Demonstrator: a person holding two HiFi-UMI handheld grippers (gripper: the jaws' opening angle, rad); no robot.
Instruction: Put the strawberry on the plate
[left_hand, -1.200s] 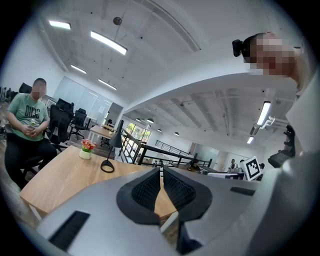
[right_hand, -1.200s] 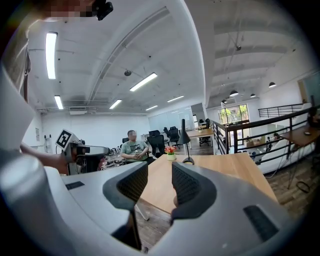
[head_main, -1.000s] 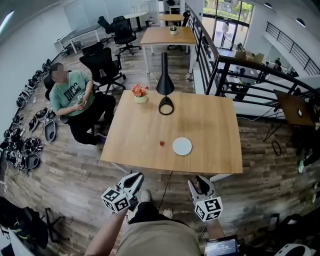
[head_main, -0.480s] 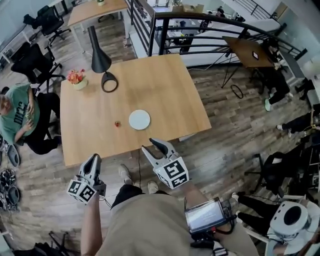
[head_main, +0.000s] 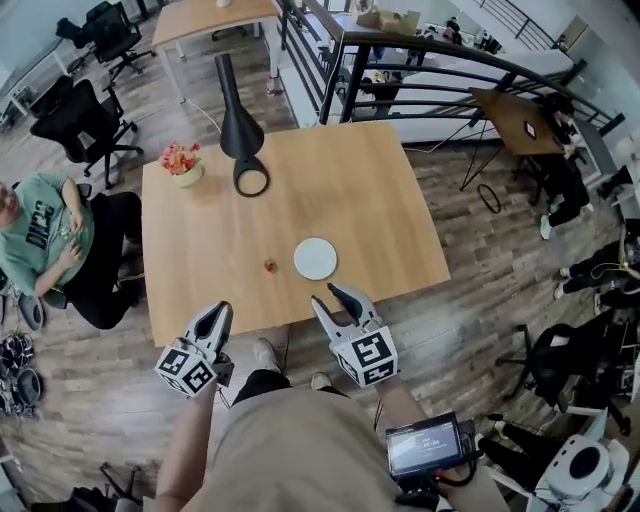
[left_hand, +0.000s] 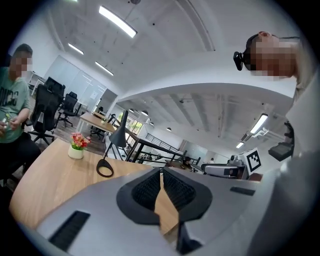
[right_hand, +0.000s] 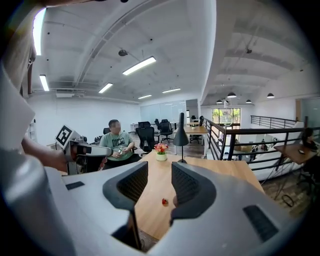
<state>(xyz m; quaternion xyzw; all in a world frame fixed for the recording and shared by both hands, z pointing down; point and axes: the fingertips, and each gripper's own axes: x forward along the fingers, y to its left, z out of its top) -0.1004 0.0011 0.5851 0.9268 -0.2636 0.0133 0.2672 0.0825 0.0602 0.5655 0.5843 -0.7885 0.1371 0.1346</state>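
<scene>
Both grippers are low in the head view, in front of your torso, with their jaws pointing toward the top of the frame.

Your left gripper (head_main: 220, 312) is at lower left. Its marker cube (head_main: 187, 367) faces up, and your bare left forearm (head_main: 195, 450) runs down toward the bottom edge. In the left gripper view its jaws are together, and the pads (left_hand: 150, 187) meet at the tips.

Your right gripper (head_main: 327, 296) is at lower centre, tilted toward upper left and slightly higher in the frame than the left one. In the right gripper view its jaws stand a little apart, with a narrow gap between the ribbed pads (right_hand: 134, 182).
</scene>
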